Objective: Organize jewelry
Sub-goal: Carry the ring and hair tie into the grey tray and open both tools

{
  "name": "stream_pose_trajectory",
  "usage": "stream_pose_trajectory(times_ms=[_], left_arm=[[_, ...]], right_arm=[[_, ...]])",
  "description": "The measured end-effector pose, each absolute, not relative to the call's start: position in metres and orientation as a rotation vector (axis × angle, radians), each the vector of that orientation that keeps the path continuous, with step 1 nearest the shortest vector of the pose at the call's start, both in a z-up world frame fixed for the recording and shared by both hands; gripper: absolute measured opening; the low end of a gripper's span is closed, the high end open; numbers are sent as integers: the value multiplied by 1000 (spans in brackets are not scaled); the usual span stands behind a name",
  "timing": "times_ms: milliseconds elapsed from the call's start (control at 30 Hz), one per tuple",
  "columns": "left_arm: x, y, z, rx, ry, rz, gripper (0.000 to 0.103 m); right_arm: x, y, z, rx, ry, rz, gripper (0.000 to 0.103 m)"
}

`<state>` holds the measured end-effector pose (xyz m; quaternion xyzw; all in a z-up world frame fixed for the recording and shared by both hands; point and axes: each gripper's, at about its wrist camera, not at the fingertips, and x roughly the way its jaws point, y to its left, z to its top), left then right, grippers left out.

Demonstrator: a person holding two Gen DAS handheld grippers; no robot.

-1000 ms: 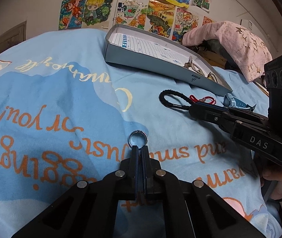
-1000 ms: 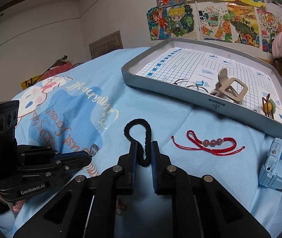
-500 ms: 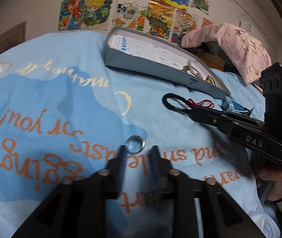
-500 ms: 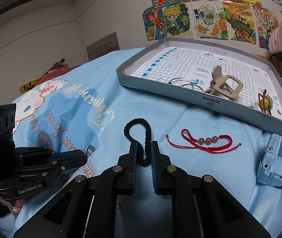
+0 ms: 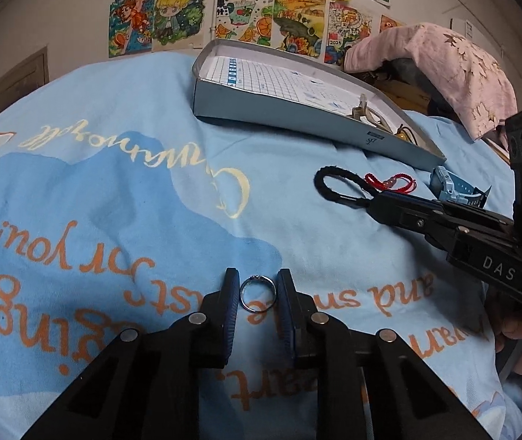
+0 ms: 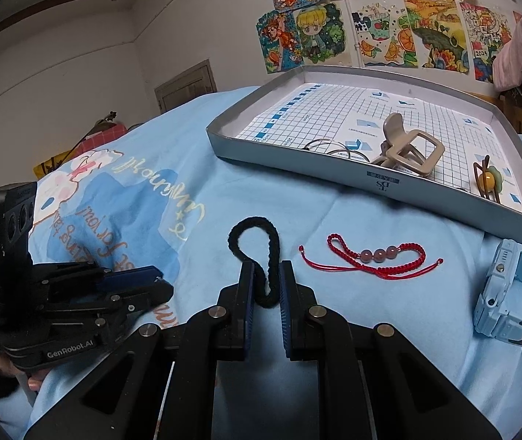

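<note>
Two grippers were in play over the blue blanket (image 5: 121,190), which filled most of both views. Up in the upper right of the right wrist view sat the grey tray (image 6: 297,150), already holding a beige hair claw (image 6: 409,150), thin wire hoops and a small clip. Right of centre lay the pale blue watch (image 6: 506,293) and the red bead bracelet (image 6: 374,256), both loose on the cloth. The right gripper (image 6: 265,286) was clamped tight on the black hair tie (image 6: 257,253), its loop sticking out ahead. Down at lower centre of the left wrist view, the left gripper (image 5: 257,300) had the silver ring (image 5: 258,294) lying between its jaws, and they were closing — the pads looked just short of contact, though that's hard to call. So this was the ring pickup; next it would need a clean pinch, a lift, then a carry to the tray.
</note>
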<state>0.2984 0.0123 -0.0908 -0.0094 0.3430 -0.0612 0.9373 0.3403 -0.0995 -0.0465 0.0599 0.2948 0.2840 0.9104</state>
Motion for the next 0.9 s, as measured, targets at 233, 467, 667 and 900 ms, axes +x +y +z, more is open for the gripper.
stream_pose_trajectory(times_ms=[233, 467, 667, 900], left_arm=[[297, 9, -73, -31, 685, -143, 20], [335, -1, -20, -91, 570, -166, 20], [389, -25, -5, -79, 486, -110, 20], [453, -43, -14, -41, 568, -55, 20]], right_arm=[[336, -108, -34, 162, 545, 585, 12], [333, -150, -5, 238, 396, 512, 12], [351, -200, 12, 290, 320, 331, 12], [405, -216, -12, 360, 402, 253, 12]])
